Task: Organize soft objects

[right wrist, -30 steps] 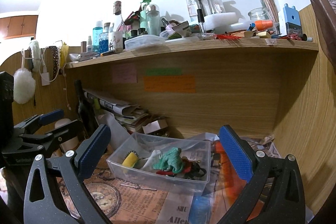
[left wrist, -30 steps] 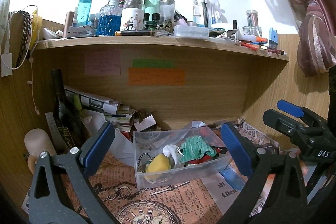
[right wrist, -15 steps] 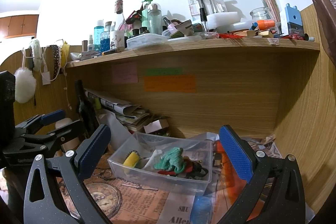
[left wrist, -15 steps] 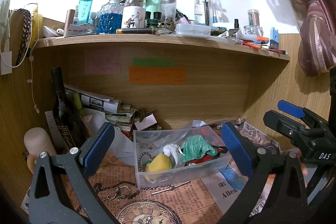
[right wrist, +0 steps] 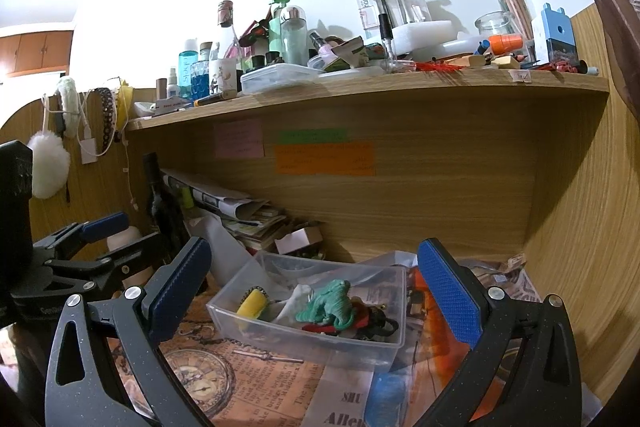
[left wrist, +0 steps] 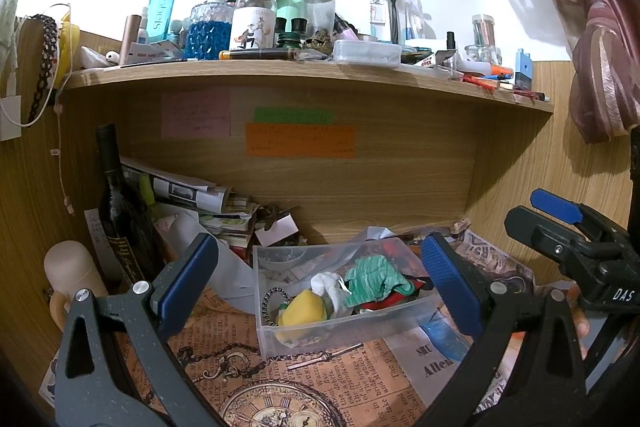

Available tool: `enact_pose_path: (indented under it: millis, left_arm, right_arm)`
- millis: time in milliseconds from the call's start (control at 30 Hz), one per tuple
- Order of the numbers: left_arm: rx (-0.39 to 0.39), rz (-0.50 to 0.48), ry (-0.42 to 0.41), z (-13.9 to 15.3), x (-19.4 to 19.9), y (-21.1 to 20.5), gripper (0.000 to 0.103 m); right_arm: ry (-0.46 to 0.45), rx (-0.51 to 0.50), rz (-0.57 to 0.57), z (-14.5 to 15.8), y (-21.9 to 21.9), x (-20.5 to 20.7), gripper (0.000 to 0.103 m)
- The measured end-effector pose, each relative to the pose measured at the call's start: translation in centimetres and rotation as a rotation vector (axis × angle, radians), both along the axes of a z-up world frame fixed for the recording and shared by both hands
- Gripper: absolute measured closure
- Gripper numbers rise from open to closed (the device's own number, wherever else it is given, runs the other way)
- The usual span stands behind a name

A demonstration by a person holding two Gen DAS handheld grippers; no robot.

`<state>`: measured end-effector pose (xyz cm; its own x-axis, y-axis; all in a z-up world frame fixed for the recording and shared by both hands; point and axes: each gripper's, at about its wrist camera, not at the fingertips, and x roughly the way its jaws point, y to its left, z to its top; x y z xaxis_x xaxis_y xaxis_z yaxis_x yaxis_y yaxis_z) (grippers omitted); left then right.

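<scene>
both grippers wide, soft stuff waiting in the clear bin

the left gripper (left wrist: pixel 316 279) and right gripper (right wrist: pixel 314 277) both hung above the desk w/ blue-padded jaws spread wide apart, nothing between them. neither touched anything.

the task's things sat in a clear rectangular plastic bin (left wrist: pixel 348 331) on the vintage newspaper-print desk cover (left wrist: pixel 360 379), roughly mid-desk, set toward the back panel under the wooden shelf (left wrist: pixel 304 75). inside, toward the bin's front-left corner: a yellow spongy lump (left wrist: pixel 302 311). beside it, touching, a white crumpled tissue-like wad (left wrist: pixel 326 285). toward the right wall: a green ribbed cloth bundle (left wrist: pixel 370 279) lying over sth red and black, too tangled to tell what. a beaded ring (left wrist: pixel 272 301) lay against the left wall.

handling, as a guess: all three look very light and squashy, so little squeeze needed; they'd deform rather than slip. the green cloth prob drapes and may drag the red/black bits up w/ it, so take it at the top of its bunched fold, not an edge. the yellow lump looks easiest: pinch across its middle from above. the white wad seems flimsy, might tear or shed. the bin itself looks thin and light, could slide on the paper if a jaw bumps its rim.

a dark glass wine bottle (left wrist: pixel 120 211) stood at the desk's back-left corner, well apart from the bin.
</scene>
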<state>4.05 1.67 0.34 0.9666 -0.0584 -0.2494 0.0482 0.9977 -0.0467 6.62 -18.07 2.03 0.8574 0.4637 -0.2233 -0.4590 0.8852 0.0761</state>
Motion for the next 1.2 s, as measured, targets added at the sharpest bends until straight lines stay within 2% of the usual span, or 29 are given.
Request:
enact_pose_path:
  millis: [1200]
  left_arm:
    - [-0.016, -0.005, 0.014, -0.08, 0.12, -0.24, 0.000]
  right_arm:
    - [0.008, 0.005, -0.005, -0.21, 0.22, 0.01, 0.000]
